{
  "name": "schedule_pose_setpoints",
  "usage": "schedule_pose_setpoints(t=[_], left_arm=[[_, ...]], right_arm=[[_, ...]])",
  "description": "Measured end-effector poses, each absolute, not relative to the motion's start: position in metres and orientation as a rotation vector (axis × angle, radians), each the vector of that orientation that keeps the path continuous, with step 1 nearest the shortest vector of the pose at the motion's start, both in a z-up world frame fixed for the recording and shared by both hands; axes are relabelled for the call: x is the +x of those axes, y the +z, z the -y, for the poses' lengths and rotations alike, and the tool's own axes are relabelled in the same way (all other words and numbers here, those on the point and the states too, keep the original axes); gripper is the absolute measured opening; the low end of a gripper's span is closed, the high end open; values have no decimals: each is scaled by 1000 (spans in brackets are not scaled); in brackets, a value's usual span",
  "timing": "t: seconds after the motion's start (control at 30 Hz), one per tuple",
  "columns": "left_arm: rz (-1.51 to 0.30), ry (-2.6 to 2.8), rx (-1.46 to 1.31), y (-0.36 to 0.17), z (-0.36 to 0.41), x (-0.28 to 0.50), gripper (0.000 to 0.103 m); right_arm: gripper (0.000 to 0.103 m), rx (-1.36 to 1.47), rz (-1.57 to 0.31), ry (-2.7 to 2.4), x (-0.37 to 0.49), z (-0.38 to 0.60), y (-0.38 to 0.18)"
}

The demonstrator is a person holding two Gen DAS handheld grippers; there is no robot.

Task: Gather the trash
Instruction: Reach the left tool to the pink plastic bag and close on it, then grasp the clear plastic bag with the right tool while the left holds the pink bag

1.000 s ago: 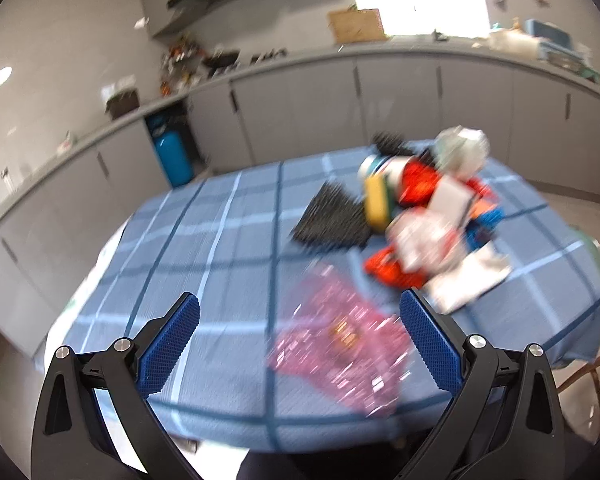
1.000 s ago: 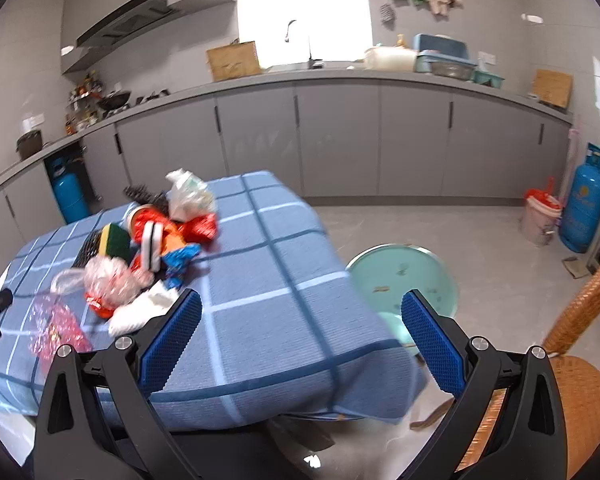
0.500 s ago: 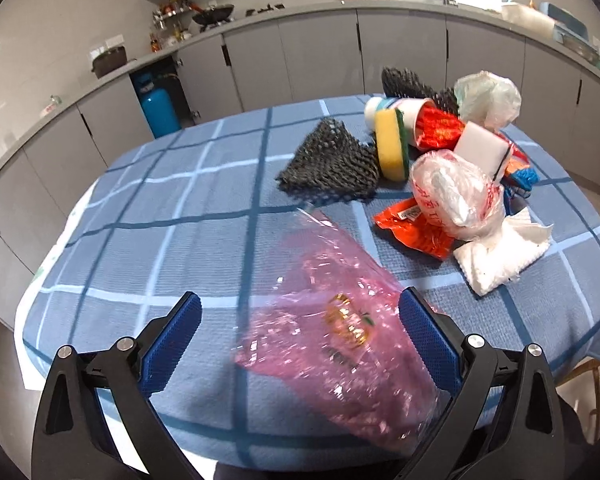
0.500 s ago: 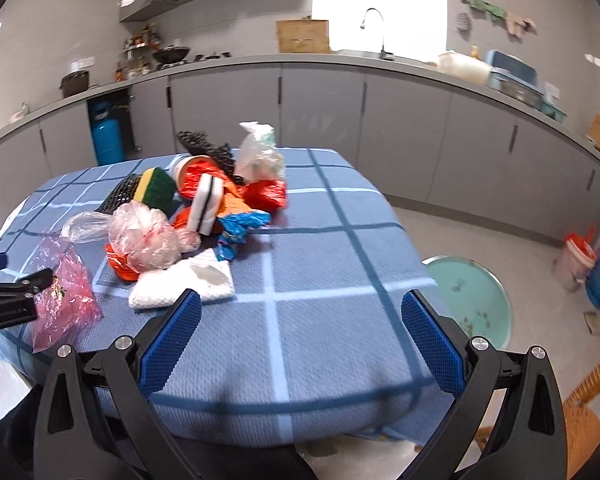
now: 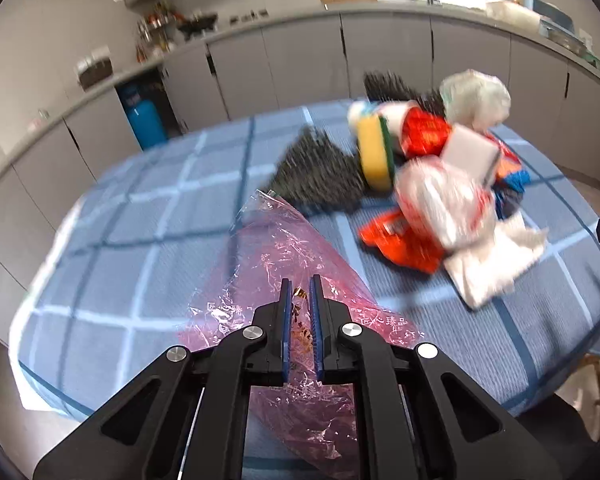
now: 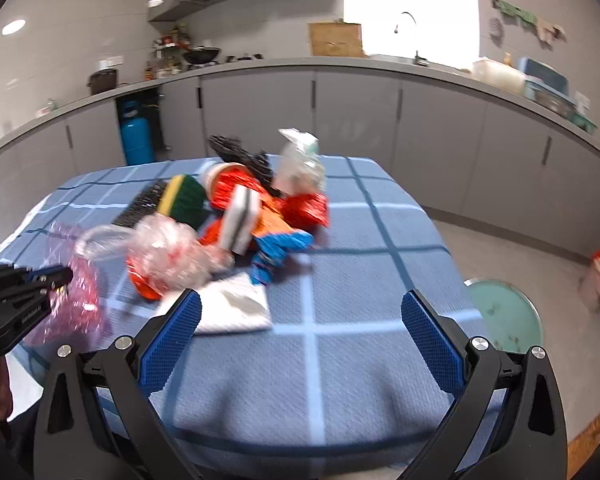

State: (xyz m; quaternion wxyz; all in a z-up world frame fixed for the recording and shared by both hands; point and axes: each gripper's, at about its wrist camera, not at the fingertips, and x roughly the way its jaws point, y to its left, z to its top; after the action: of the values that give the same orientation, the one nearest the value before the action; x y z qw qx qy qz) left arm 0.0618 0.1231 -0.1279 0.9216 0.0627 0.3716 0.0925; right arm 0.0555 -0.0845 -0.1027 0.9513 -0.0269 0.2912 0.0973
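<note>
As it likely serves as the collecting sack, left gripper (image 5: 300, 292) jaws are closing on the pink bag (image 5: 276, 248) | right gripper (image 6: 300, 320) jaws apart, empty, facing the trash pile (image 6: 236, 216) on the desk (image 6: 340, 360).

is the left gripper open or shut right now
Closing, nearly shut: in the left wrist view the left gripper's jaws stand almost together with the pink plastic bag pinched between them.
</note>
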Motion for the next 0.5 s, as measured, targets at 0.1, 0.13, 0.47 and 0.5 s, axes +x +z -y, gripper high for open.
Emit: schedule_pose_setpoints(t=[0.1,0.13,0.47,0.5], left_arm=[[-736,228,141,-115,-133,68,10],[-727,244,142,-110,-137,70,10],[-715,299,106,-94,-172,91,10],[-722,298,99,-95,-174,94,10]], right_arm=[[98,-77,-575,247,64,67,-93],[98,-83,-569,262,68,61,-90],[77,-129,-616,419,109,-10,-97],[75,-129,-628,435,114,-16,-101]])
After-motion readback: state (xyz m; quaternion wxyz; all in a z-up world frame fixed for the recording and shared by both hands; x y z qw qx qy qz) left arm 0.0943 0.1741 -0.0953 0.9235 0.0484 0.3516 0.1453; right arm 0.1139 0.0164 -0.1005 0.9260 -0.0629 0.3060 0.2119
